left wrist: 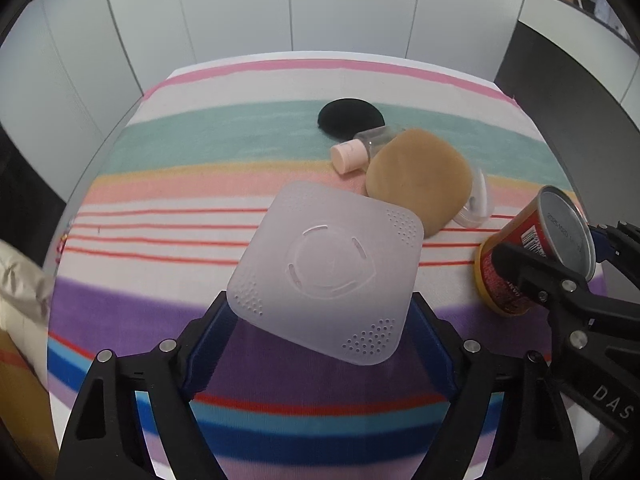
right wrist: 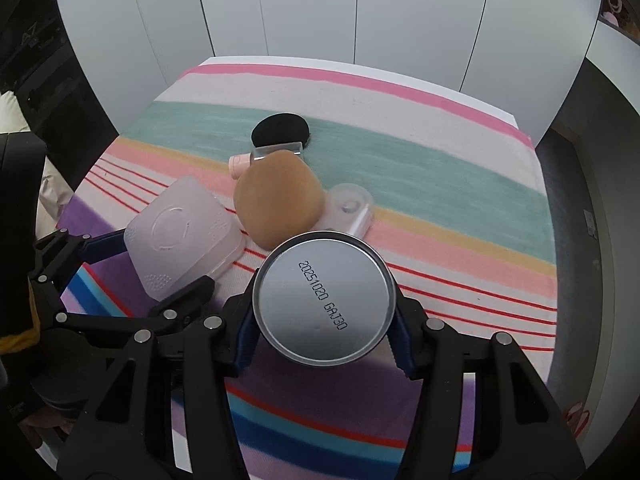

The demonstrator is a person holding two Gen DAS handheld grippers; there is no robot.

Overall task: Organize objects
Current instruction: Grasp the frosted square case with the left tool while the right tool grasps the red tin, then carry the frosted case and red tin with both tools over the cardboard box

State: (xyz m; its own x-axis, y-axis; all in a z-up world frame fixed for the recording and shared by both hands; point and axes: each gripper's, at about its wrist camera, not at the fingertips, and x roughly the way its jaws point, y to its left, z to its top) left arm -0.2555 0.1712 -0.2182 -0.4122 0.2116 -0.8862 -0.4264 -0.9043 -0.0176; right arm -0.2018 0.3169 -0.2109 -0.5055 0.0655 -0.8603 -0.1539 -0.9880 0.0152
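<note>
**Frosted box and red can, each held in a claw above the striped desk**

Left wrist view: the frosted box, a translucent square case with rounded corners and dotted vents, sits tilted between the blue-padded fingers of the left claw, which closes on its near edge. Just beyond its far corner lies a tan round puff, touching or overlapping the box edge. Behind the puff a clear bottle with a pink cap lies on its side, and past that a black round pad. A clear plastic piece pokes out on the puff's right. At the right edge the right claw grips a red can, tilted.

Right wrist view: the can's silver end, stamped with a date code, fills the space between the right claw's fingers, which clamp its sides. The box is at left in the left claw. The puff lies just ahead, blocking much of the bottle.

The desk cloth is striped pink, teal, peach, red and purple. White wall panels stand behind.
</note>
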